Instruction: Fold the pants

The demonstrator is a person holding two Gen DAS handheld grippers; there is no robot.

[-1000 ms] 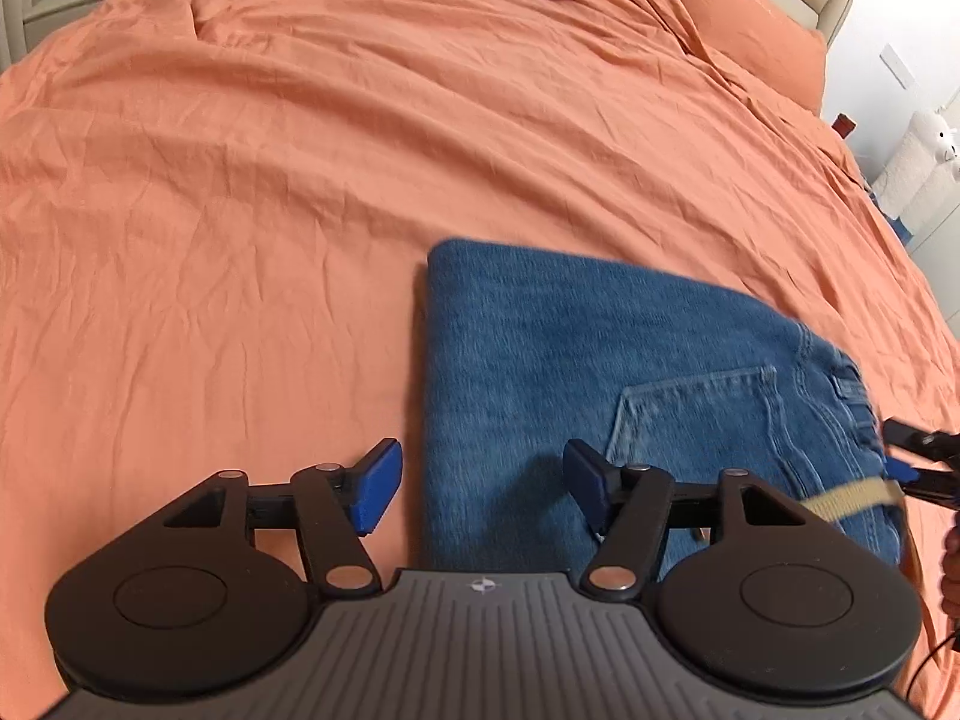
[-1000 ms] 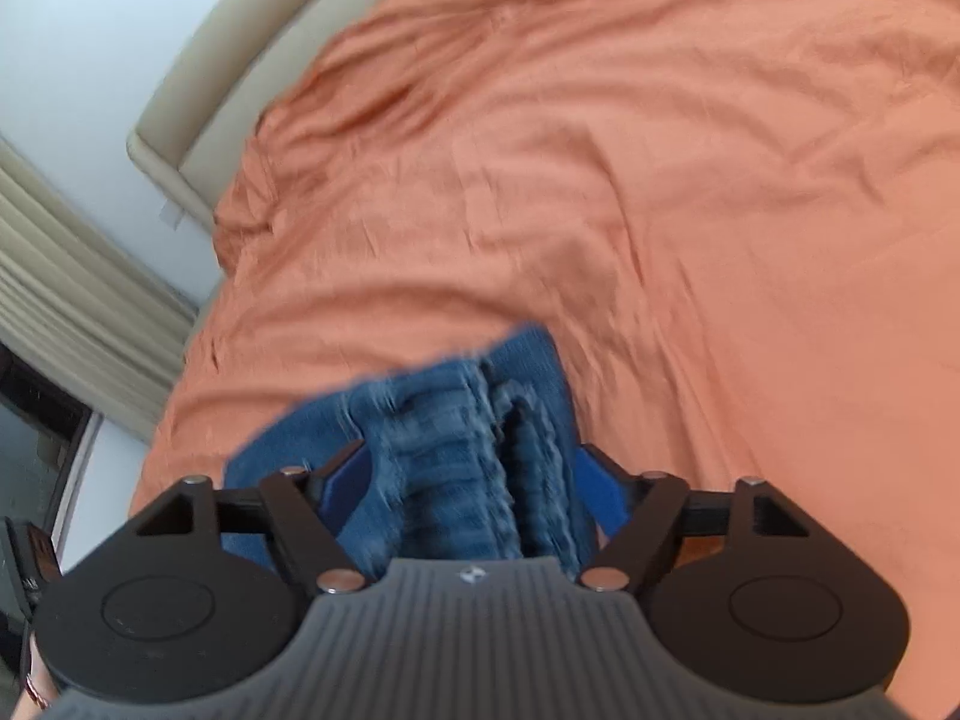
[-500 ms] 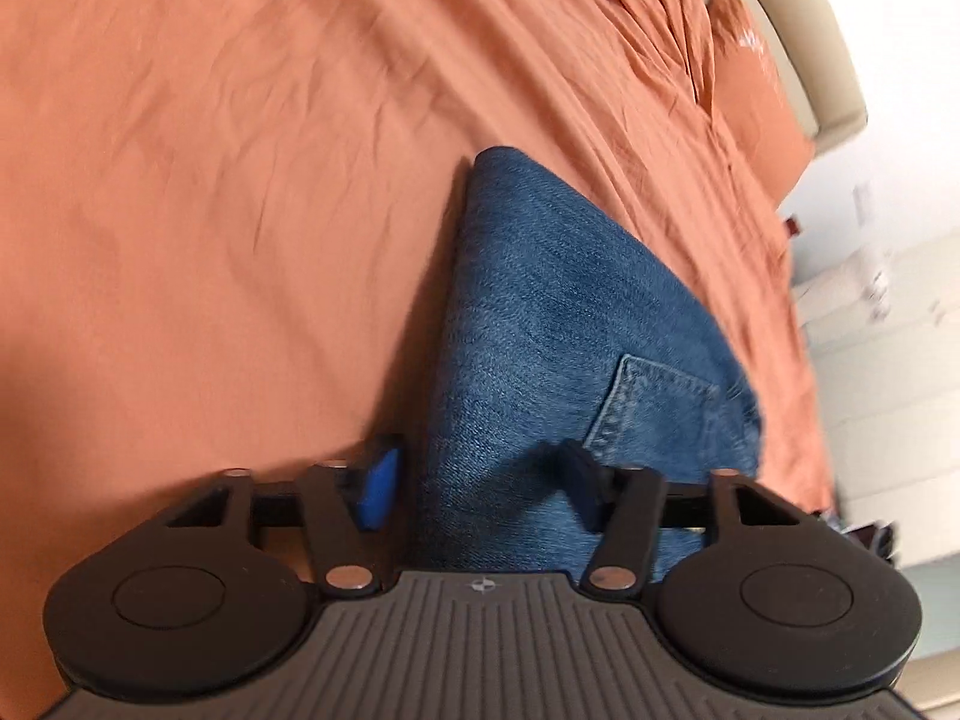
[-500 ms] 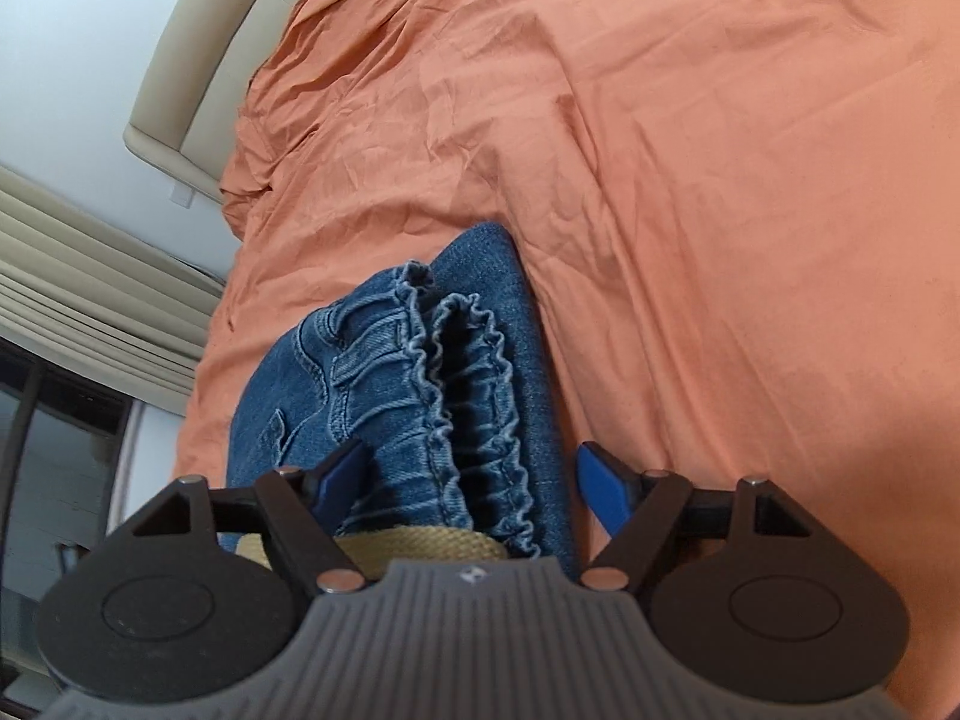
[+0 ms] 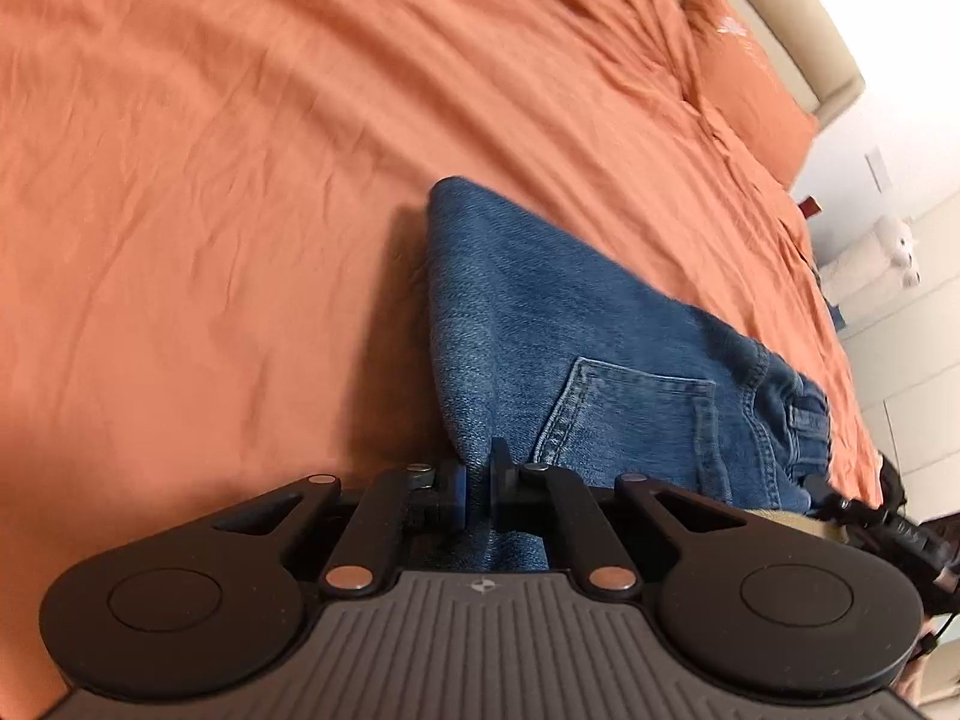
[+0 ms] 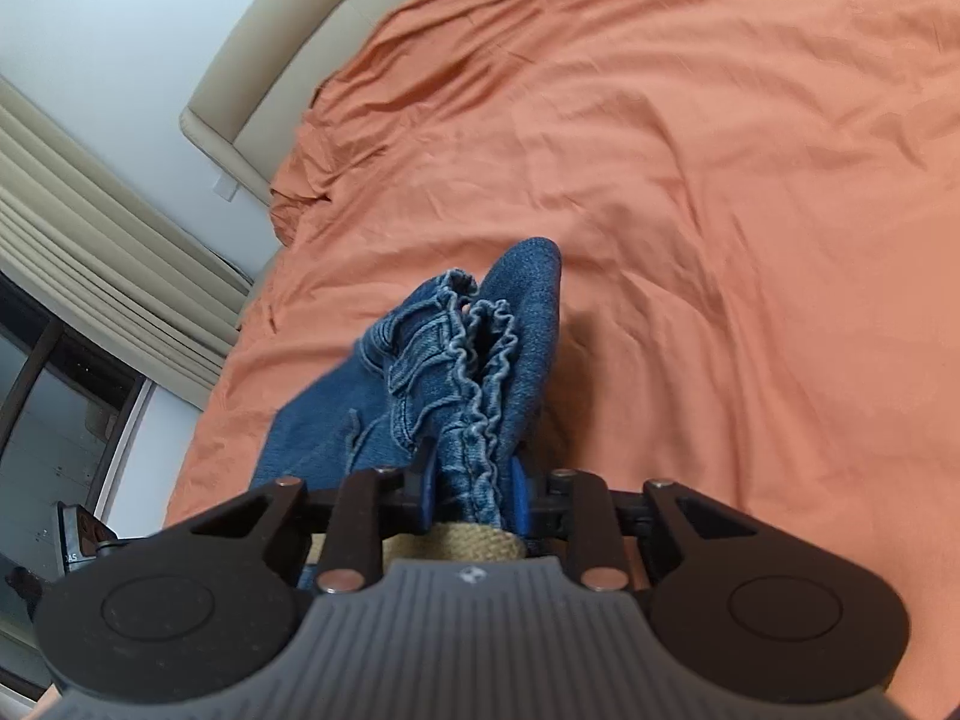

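Folded blue denim pants [image 5: 576, 330] lie on the orange bed sheet [image 5: 210, 180], back pocket [image 5: 636, 420] up. My left gripper [image 5: 477, 492] is shut on the near folded edge of the pants. In the right wrist view my right gripper [image 6: 474, 495] is shut on the gathered waistband end of the pants [image 6: 462, 372], with a tan drawstring [image 6: 474, 543] bunched behind the fingers. The right gripper also shows at the far right edge of the left wrist view [image 5: 870, 525].
An orange pillow [image 5: 744, 66] and a beige headboard [image 5: 774, 6] lie at the far end of the bed. A white plush toy [image 5: 900, 246] sits beyond the bed's right side. Curtains [image 6: 90, 228] and a window [image 6: 54, 420] stand left of the bed.
Both grippers were open around the pants' edges; both have now closed on the denim. The pants' ends look slightly lifted.
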